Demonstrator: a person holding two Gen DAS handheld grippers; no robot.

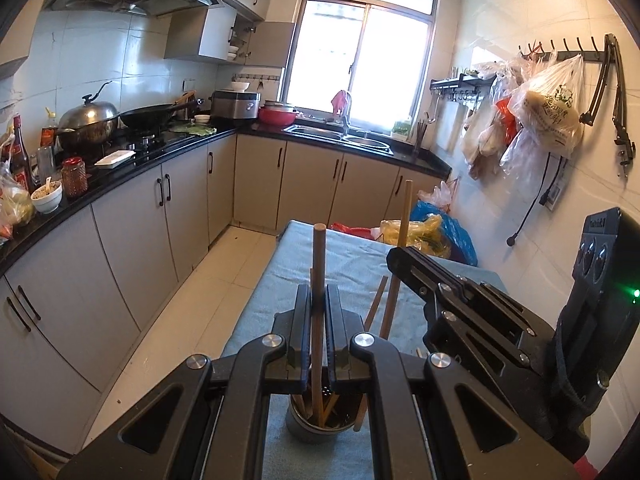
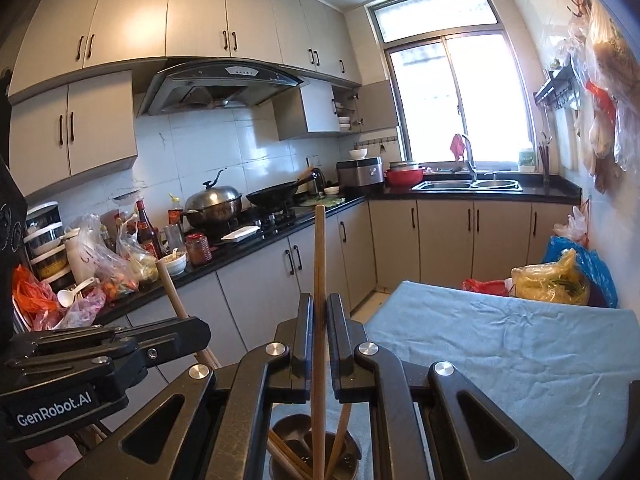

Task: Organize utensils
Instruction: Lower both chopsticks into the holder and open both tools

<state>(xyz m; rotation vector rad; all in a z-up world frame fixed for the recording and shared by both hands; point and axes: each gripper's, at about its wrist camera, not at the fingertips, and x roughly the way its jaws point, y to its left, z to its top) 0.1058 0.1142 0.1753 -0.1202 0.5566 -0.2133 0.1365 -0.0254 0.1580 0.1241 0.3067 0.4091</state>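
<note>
In the left wrist view my left gripper (image 1: 319,292) is shut on an upright wooden chopstick (image 1: 319,256). Its lower end reaches into a dark metal utensil holder (image 1: 298,426) that has several chopsticks in it. To the right, my right gripper (image 1: 396,258) is shut on another chopstick (image 1: 406,208), tilted over the holder. The right wrist view shows the right gripper (image 2: 319,300) clamping its chopstick (image 2: 319,248), with the tip down in the holder (image 2: 354,450). The left gripper (image 2: 198,330) is at the left with its chopstick (image 2: 170,288).
The holder stands on a table under a blue cloth (image 2: 500,340). Plastic bags (image 2: 552,280) lie at its far end. A black counter (image 1: 120,176) with bottles, a bowl, a pot and a wok runs along the left. Bags (image 1: 548,108) hang on the right wall.
</note>
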